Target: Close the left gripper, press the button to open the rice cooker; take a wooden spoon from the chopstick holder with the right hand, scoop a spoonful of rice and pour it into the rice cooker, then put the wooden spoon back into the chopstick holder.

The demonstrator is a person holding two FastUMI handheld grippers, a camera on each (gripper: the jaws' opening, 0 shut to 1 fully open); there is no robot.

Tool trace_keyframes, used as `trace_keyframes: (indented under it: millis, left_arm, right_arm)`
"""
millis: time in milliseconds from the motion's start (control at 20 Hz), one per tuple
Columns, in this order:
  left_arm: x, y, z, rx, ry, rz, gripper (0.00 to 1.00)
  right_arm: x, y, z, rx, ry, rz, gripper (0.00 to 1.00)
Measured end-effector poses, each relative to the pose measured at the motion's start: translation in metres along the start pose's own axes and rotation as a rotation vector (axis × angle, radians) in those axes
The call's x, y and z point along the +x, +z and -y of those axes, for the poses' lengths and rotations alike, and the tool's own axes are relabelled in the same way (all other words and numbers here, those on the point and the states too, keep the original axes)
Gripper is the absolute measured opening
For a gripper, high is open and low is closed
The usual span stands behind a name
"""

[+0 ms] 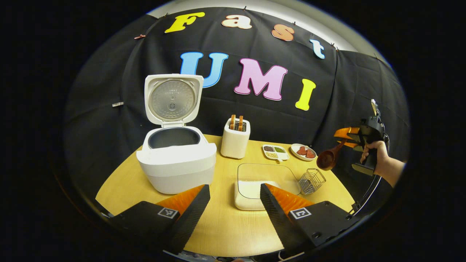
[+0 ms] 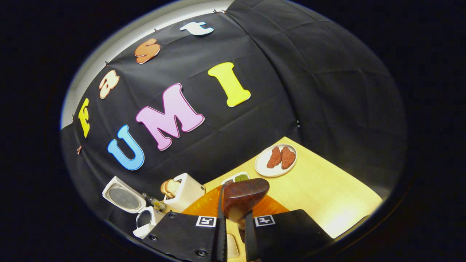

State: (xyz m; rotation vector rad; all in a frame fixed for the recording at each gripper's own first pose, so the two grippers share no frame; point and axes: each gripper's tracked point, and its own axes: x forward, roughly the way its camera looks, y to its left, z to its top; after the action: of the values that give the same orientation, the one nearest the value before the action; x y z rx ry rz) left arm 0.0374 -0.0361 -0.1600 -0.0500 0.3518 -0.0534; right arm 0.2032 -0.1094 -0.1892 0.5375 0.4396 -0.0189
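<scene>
Looking past our left gripper (image 1: 235,203), its fingers spread wide, we see the rice cooker (image 1: 176,160) ahead to its left, lid up. Farther right, our right gripper (image 2: 233,233) is clamped on the wooden spoon (image 2: 242,198), held off the table (image 1: 222,225).

Lighting is even and moderately bright, from overhead. The table (image 1: 225,225) carries soft glare; a brighter patch sits near its edge in the right gripper view. Shadows are soft and short. Fisheye bending is strong toward the rims. Near claw fingers (image 1: 189,214) appear slightly soft.
</scene>
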Motion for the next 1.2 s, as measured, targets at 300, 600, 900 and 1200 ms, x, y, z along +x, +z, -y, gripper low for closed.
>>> trace_keyframes:
  millis: [300, 600, 900, 1200]
  left_arm:
    - [-0.006, -0.012, 0.013, 0.001, 0.061, -0.054, 0.96]
    - [-0.002, -0.006, 0.029, -0.056, 0.07, -0.062, 0.96]
    - [0.002, 0.016, 0.001, -0.098, 0.132, -0.027, 0.96]
    - [0.009, 0.084, -0.054, -0.086, 0.196, 0.1, 0.96]
  right_arm:
    - [0.029, -0.039, 0.026, 0.03, -0.028, -0.075, 0.23]
    - [0.043, -0.069, 0.058, 0.07, -0.088, -0.156, 0.24]
    - [0.055, -0.077, 0.062, 0.102, -0.101, -0.152, 0.33]
    - [0.017, -0.064, 0.062, 0.018, -0.12, -0.098, 0.99]
